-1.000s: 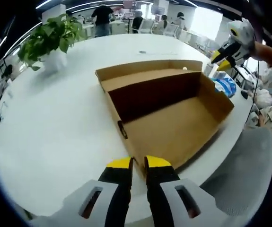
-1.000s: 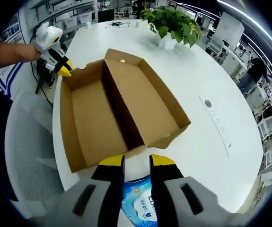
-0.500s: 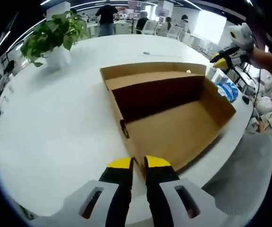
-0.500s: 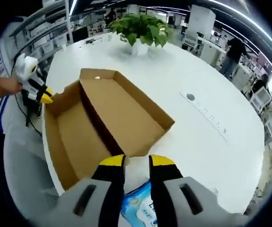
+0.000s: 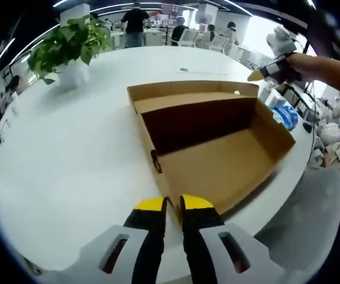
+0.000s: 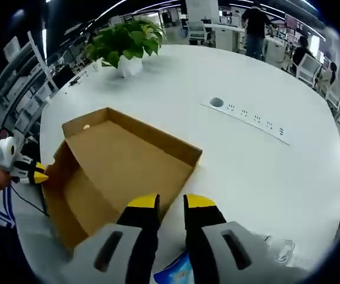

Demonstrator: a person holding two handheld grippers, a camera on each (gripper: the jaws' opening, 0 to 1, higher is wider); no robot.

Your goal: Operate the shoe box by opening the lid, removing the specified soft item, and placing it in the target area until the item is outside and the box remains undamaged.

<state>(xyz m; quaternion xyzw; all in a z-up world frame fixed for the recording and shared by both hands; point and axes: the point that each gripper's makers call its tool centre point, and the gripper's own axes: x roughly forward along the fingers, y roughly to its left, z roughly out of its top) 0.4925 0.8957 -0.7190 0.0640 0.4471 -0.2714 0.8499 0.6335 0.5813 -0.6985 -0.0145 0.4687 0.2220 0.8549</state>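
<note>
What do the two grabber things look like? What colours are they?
Both look alike. The left gripper has two black jaws with bright yellow tips, rising from a pale grey body with slanted slots. The right gripper has the same yellow tips, black jaws and grey slotted body. From farther off, each looks like a whitish lump with a yellow and black beak.

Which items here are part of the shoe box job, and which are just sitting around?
Job:
- open cardboard shoe box, empty inside
- blue soft pack, lying on the table beyond the box
- left gripper, at the box's near corner
- right gripper, above the pack

Lying about:
- potted plant
- table power strip
</note>
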